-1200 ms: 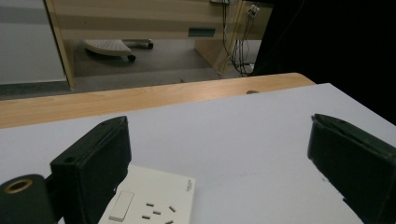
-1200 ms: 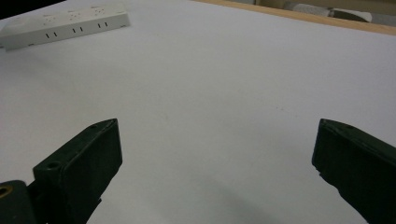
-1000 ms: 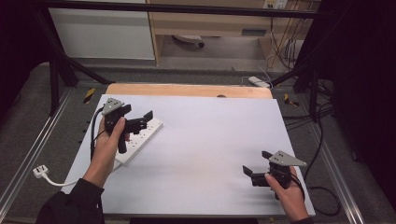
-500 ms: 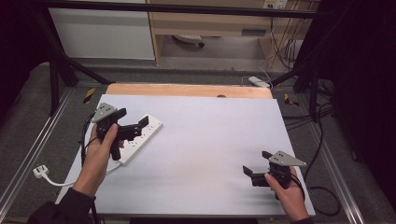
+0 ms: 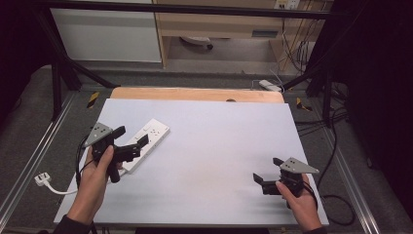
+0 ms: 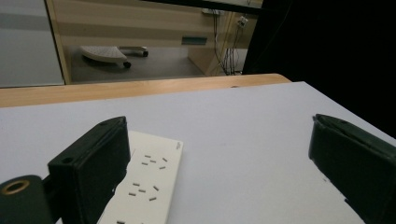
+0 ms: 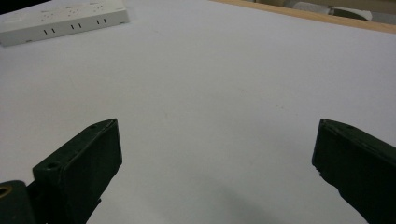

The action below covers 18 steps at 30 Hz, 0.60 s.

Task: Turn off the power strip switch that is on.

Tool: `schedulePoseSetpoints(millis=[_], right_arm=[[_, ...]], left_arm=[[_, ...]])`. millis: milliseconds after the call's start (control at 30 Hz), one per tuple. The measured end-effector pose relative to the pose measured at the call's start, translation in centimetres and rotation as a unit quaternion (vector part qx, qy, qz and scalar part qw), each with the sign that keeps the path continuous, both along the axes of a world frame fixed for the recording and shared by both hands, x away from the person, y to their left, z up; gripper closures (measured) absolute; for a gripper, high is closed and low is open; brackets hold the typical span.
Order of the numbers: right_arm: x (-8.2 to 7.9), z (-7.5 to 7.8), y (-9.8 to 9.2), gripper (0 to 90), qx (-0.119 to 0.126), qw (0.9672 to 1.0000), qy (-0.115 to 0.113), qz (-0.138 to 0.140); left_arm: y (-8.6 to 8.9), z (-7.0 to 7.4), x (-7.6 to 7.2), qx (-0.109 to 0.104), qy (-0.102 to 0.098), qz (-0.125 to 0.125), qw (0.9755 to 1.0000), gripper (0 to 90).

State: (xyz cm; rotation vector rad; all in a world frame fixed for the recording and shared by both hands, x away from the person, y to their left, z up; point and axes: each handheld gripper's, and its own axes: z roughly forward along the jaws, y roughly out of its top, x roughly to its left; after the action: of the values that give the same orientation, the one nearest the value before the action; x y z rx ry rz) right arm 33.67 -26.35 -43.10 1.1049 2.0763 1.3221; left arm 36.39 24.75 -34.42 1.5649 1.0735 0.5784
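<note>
1. the left gripper [image 5: 130,147] is held just above the near end of a white power strip [image 5: 152,133], its jaws spread wide and holding nothing.
2. in the left gripper view the strip [image 6: 152,179] lies flat under and beside the left jaw, its far end reaching ahead of the gripper, so it is not between the jaws.
3. the right gripper [image 5: 260,181] rests low over bare table [image 5: 219,131], jaws also wide apart and empty; the strip [image 7: 65,18] lies well ahead of it to its left.
4. judged step: taking hold of the strip. to do it well, shift the left gripper sideways until the strip's narrow width sits centred between the jaws, lower it, then close squarely on the long edges.
5. mind the cord [image 5: 58,187] trailing behind the left hand [image 5: 92,180].
</note>
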Motion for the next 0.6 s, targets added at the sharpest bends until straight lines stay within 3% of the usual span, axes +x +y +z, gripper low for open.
schedulePoseSetpoints(millis=[233, 600], right_arm=[[0.0, 0.0, -0.1, 2.0, 0.000, 1.0000, -0.003, 0.000], [0.0, 0.0, 0.0, 2.0, -0.001, 1.0000, 0.000, -0.002]], left_arm=[[0.1, -1.4, -1.1, 0.017, 0.001, -0.007, 0.9998, 5.3], [0.4, -4.3, -2.9, 0.021, 0.018, -0.007, 0.9996, 5.4]])
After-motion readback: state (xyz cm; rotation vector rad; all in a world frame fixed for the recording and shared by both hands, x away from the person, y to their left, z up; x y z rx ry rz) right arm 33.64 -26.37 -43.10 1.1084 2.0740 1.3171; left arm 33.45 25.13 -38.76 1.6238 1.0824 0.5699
